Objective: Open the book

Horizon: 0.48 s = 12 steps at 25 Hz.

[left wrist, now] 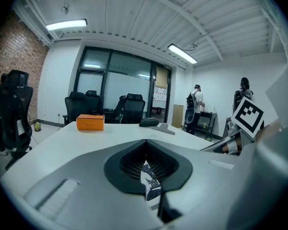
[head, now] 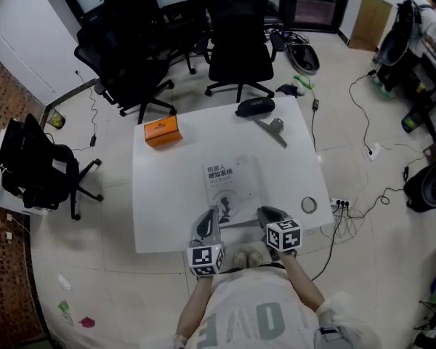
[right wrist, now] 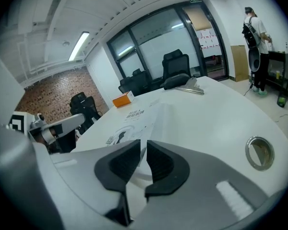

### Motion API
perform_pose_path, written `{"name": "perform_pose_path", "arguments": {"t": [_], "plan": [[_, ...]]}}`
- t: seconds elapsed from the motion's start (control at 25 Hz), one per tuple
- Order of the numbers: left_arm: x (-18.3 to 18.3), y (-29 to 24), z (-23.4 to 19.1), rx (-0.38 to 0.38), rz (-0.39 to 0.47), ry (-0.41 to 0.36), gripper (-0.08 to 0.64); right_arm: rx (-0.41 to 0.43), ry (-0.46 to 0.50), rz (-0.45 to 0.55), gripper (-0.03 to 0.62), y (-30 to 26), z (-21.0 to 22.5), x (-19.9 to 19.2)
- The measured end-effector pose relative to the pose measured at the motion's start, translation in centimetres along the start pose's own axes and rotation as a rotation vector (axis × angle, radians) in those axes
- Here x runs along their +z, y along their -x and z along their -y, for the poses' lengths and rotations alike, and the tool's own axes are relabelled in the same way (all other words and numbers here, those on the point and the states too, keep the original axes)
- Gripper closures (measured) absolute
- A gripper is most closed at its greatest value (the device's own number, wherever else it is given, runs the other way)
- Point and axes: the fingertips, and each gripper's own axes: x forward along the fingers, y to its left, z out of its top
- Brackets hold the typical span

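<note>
A white-covered book lies closed in the middle of the white table, its spine on the left. My left gripper is shut, its tips at the book's near left corner. In the left gripper view its jaws meet, with a sliver of printed cover below them. My right gripper sits at the book's near right corner. In the right gripper view its jaws stand almost together, with a thin white edge of the book in the narrow gap.
An orange box, a black case and a grey clip lie toward the far edge. A tape ring sits by the right edge, close to my right gripper. Office chairs stand beyond the table.
</note>
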Motion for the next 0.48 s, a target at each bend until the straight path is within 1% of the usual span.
{"name": "perform_pose_path", "arguments": {"t": [0.16,0.32,0.48], "plan": [[0.0,-0.2,1.0,-0.019,-0.003,-0.034,0.545,0.024,-0.028,0.033,0.569,0.7,-0.8,0.9],[-0.2,-0.3,1.9,-0.041,-0.014,-0.049,0.545,0.053,-0.015,0.072,0.574,1.4,-2.2,2.0],[-0.9,-0.5,3.0,-0.057,-0.016,-0.109,0.549,0.100,0.012,0.109,0.577,2.1,-4.6,3.6]]}}
